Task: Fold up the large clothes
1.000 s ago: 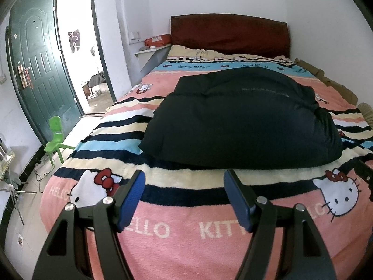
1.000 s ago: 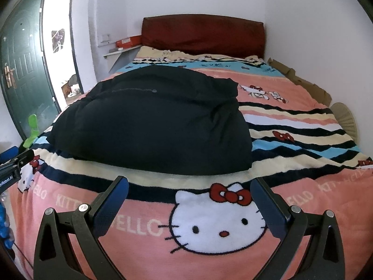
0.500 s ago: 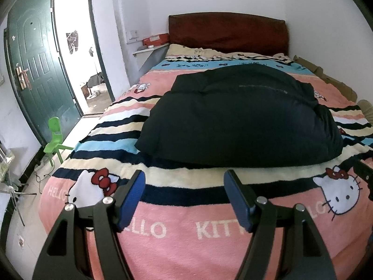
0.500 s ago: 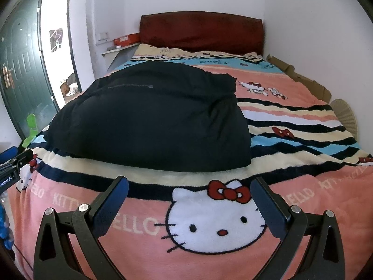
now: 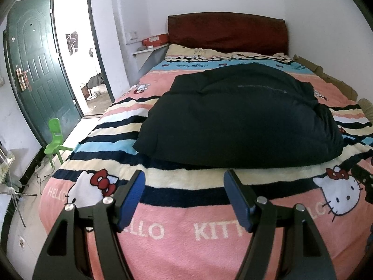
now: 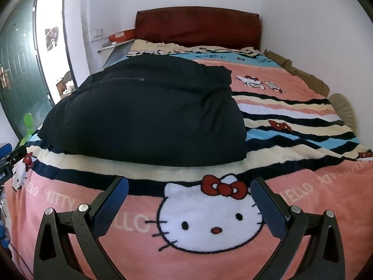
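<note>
Right, both claws gape wide and empty: left claw [image 5: 184, 182], right claw [image 6: 190, 190], poised over the bed [image 6: 291, 210] short of the black padded garment [image 5: 237, 119] lying mid-blanket. Best play, I'd say: pinch its near corners together, lift evenly.

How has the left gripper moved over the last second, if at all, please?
Yes. The left gripper has edged forward toward the bulky black padded garment, whose near edge now sits lower and closer to the fingers.

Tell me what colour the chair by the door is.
Bright green; the chair shows best in the left wrist view.
</note>
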Action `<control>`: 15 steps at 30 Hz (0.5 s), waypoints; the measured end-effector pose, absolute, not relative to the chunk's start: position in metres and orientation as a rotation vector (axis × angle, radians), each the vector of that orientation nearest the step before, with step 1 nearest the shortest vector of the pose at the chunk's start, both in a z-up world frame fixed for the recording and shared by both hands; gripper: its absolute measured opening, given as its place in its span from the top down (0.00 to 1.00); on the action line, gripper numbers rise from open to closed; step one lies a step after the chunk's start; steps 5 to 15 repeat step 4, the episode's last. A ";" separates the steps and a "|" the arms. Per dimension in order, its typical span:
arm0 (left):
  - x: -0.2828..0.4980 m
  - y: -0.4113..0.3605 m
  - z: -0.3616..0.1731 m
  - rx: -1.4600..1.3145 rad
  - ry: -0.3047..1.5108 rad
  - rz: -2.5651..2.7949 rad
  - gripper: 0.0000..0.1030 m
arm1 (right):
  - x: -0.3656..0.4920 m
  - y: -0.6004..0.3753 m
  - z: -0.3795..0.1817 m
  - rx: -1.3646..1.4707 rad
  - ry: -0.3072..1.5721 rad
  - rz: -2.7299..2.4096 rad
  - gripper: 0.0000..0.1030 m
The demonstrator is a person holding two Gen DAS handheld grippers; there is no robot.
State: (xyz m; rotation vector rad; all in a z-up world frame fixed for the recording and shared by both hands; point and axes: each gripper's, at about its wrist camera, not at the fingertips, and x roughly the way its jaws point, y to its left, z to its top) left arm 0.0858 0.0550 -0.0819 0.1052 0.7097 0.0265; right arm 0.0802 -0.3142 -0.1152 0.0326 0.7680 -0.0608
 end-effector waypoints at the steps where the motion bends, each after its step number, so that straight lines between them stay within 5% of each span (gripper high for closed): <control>1: 0.087 0.054 -0.082 0.107 0.711 0.026 0.33 | 0.080 -0.314 -0.115 0.033 0.769 -0.062 0.01; 15: 0.087 0.053 -0.082 0.110 0.713 0.024 0.33 | 0.081 -0.316 -0.117 0.033 0.773 -0.064 0.01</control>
